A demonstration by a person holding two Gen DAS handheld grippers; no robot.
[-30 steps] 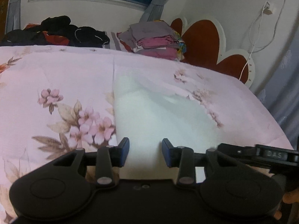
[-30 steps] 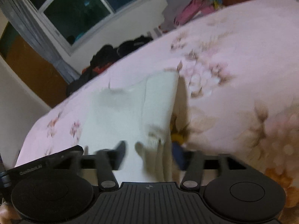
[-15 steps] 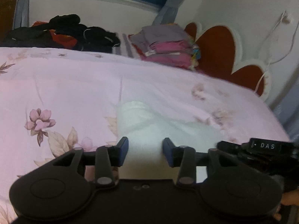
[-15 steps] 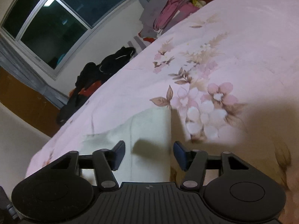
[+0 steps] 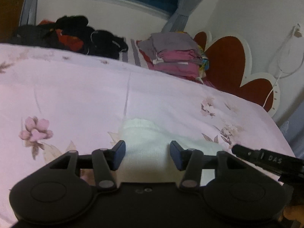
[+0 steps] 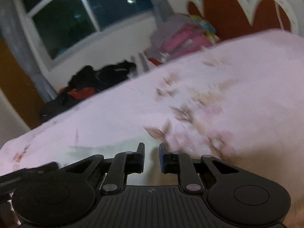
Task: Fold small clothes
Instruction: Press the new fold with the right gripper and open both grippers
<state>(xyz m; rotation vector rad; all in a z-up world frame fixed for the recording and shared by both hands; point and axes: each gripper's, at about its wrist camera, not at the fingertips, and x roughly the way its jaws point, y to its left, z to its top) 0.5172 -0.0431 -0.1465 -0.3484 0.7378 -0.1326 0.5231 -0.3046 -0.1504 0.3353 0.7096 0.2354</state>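
A small white garment (image 5: 146,133) lies flat on the pink floral bedsheet (image 5: 76,95). My left gripper (image 5: 147,152) hovers over its near part. Its jaws are opening and stand well apart; the cloth lies beneath them and no pad presses on it. In the blurred right wrist view, my right gripper (image 6: 151,152) is at the garment's (image 6: 114,150) right edge. Its jaws are closing, and a narrow gap remains with white cloth showing behind it. The right gripper's body (image 5: 266,158) pokes in at the left wrist view's right edge.
At the far side of the bed sit a stack of folded grey and pink clothes (image 5: 174,57) and a heap of black and red clothes (image 5: 76,34). A red and white headboard (image 5: 228,60) stands at the right, with a white cable (image 5: 285,57) on the wall.
The left jaws have widened and the view has pulled back from the white garment. The right jaws have narrowed from wide apart to a slit. The lifted cloth edge now lies down.
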